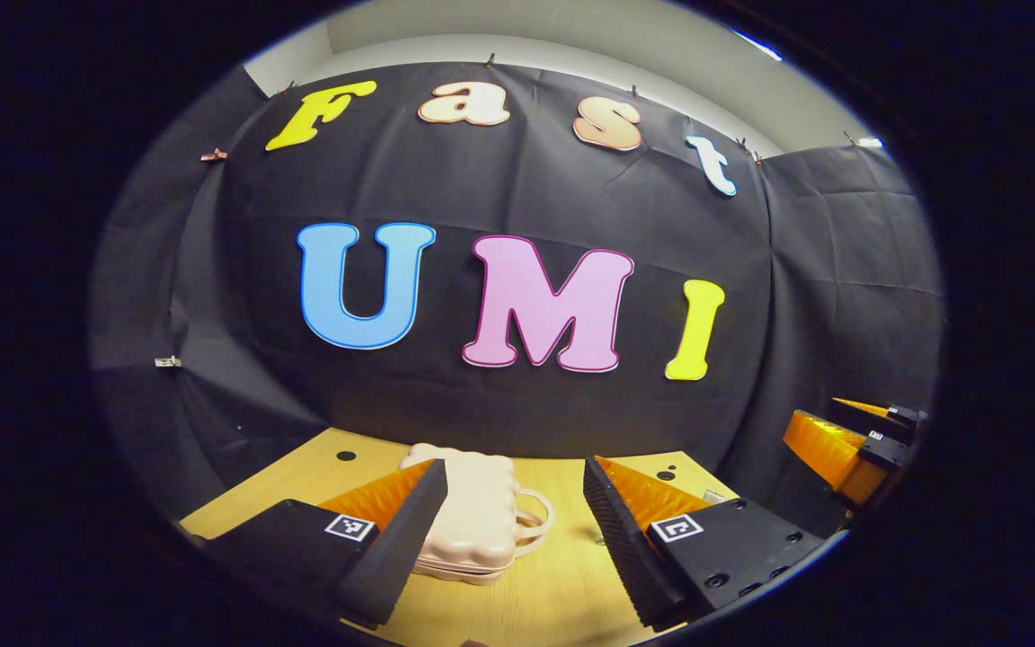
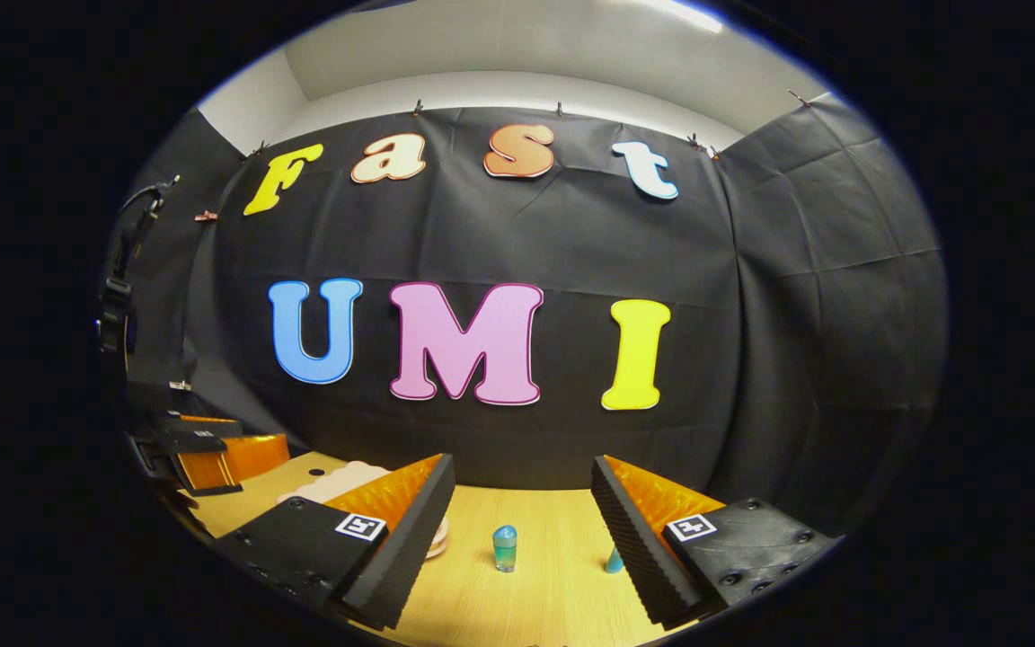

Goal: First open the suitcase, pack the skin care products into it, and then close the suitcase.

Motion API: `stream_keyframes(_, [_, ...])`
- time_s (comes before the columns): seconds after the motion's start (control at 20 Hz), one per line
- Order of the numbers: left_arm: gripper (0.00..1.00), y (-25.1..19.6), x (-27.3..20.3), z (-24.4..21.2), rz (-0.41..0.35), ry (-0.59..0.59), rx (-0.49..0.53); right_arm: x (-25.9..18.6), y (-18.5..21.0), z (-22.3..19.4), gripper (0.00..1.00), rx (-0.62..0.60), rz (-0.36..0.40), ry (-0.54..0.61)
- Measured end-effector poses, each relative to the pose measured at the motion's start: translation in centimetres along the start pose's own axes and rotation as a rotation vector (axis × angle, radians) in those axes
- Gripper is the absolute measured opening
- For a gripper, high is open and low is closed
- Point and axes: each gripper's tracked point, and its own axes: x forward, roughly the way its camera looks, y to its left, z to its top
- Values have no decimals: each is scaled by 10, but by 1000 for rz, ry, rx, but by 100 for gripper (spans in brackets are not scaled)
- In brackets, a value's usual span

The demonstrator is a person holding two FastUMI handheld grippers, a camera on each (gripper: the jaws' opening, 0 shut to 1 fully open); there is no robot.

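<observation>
A small pale pink suitcase (image 1: 473, 512) lies closed on the wooden table (image 1: 553, 584), its handle toward the right. My left gripper (image 1: 513, 503) hovers open above the table's near side, its left finger overlapping the case in the left gripper view. In the right gripper view, a small blue-green bottle (image 2: 505, 547) stands upright on the table between the fingers of my open right gripper (image 2: 522, 503). A second blue item (image 2: 614, 562) peeks out beside the right finger. The suitcase (image 2: 338, 483) shows partly behind the left finger.
The black cloth wall rises just behind the table's far edge. My right gripper (image 1: 859, 440) appears at the right edge of the left gripper view. My left gripper (image 2: 203, 449) appears at the left edge of the right gripper view. The table has small dark holes (image 1: 346, 456).
</observation>
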Motion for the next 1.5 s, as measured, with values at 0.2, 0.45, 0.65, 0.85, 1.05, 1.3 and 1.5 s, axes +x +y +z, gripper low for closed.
stream_keyframes(0.2, [95,-10,65,-39,-18,88,36,15,-12,-20,97,25,-7,36])
stream_keyframes(0.45, [93,-26,156,-112,-10,272,134,40,-25,-46,97,36,25,104])
stream_keyframes(0.65, [92,-42,208,-180,-26,455,87,67,-42,-66,97,17,23,132])
stream_keyframes(0.85, [90,-37,241,-222,14,552,90,83,-63,-78,98,-33,17,185])
stream_keyframes(1.05, [75,-19,256,-249,94,610,145,93,-60,-86,97,-74,44,189])
stream_keyframes(1.3, [25,-10,265,-279,148,716,174,90,-44,-91,96,-153,132,181])
stream_keyframes(1.5, [14,-22,268,-264,67,695,129,91,-42,-98,96,-137,134,207])
